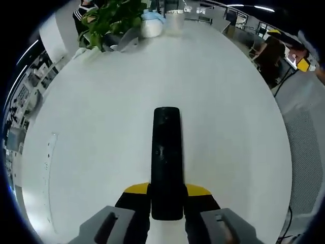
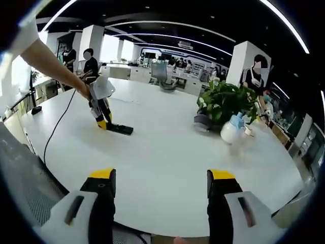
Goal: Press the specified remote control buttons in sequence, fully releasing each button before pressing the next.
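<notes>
**Ana:** Left gripper view first. Where is the remote (image 1: pixel 167 162) and how does it lie?

**Ben:** It sits on the white table (image 1: pixel 91 127), and its near end is between the jaws of the left gripper (image 1: pixel 167 203). The jaws close in on both of its sides, so I judge it held. Its long axis runs straight away from that gripper, along the line of the jaws, with the far end pointing toward the plant (image 1: pixel 109 20) at the table's far edge.

**Ana:** And the right gripper (image 2: pixel 161 195)?

**Ben:** In the right gripper view its jaws stand wide apart with nothing between them, over the near edge of the table (image 2: pixel 167 168). The remote (image 2: pixel 121 129) lies well ahead and to the left in that view, a dark bar flat on the top, with the left gripper (image 2: pixel 104 122) at its left end and a hand (image 2: pixel 84 91) above it.

**Ana:** So which one presses?

**Ben:** My judgement: the left one pins the remote, so the right one has to do the pressing. It is well apart from the remote and would need to travel forward and leftward across the table, then come down on the button face. I can't make out single buttons in either view.

**Ana:** Anything in the way?

**Ben:** A cable (image 2: pixel 56 132) trails off the left side; the plant (image 2: pixel 226 104) and a spray bottle (image 2: pixel 232 129) stand off to the right, away from that path.
</notes>
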`<state>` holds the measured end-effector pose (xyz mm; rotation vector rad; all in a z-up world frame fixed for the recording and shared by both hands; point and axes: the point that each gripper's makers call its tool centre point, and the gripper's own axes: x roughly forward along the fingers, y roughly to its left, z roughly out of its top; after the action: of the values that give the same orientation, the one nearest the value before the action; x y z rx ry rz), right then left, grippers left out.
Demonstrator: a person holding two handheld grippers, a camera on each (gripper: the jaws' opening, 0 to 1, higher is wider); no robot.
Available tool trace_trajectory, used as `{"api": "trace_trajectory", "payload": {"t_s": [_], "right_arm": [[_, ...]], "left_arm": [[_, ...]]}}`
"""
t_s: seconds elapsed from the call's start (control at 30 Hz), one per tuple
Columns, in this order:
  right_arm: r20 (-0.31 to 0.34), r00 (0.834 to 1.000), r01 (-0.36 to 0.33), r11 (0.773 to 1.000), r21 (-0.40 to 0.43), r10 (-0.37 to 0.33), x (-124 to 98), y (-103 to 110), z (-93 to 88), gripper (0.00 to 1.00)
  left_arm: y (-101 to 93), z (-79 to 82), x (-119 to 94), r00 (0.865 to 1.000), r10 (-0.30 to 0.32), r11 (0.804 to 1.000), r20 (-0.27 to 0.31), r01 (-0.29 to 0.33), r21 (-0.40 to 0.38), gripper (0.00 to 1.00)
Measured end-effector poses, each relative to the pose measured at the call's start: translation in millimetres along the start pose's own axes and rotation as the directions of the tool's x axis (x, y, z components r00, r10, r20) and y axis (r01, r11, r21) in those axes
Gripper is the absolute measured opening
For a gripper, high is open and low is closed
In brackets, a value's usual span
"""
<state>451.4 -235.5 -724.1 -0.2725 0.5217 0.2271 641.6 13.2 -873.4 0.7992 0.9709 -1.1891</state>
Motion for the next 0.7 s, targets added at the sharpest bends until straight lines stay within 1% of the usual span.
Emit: {"api": "trace_trajectory", "payload": {"t_s": [0.27, 0.5, 0.63, 0.7], "right_arm": [[0.005, 1.000, 0.002, 1.000, -0.007, -0.002, -0.7, -0.1, 1.3, 0.75], [0.020, 1.000, 0.001, 1.000, 0.006, -0.001, -1.4, -0.8, 3.9, 0.74], [0.019, 1.000, 0.005, 1.000, -0.004, -0.005, -1.7, -1.0, 4.0, 0.74], [0.022, 1.000, 0.004, 1.000, -0.004, -0.003, -1.7, -0.9, 4.5, 0.74]], "left_arm": [[0.1, 0.3, -0.2, 1.000, 0.007, 1.000, -0.010, -0.007, -0.008, 0.24], [-0.8, 0.3, -1.2, 1.000, 0.023, 1.000, -0.015, -0.023, -0.016, 0.23], [-2.4, 0.4, -1.4, 0.999, 0.041, 0.999, -0.025, -0.040, 0.014, 0.23], [-4.1, 0.7, -0.9, 0.998, 0.050, 0.998, -0.039, -0.049, 0.031, 0.23]]}}
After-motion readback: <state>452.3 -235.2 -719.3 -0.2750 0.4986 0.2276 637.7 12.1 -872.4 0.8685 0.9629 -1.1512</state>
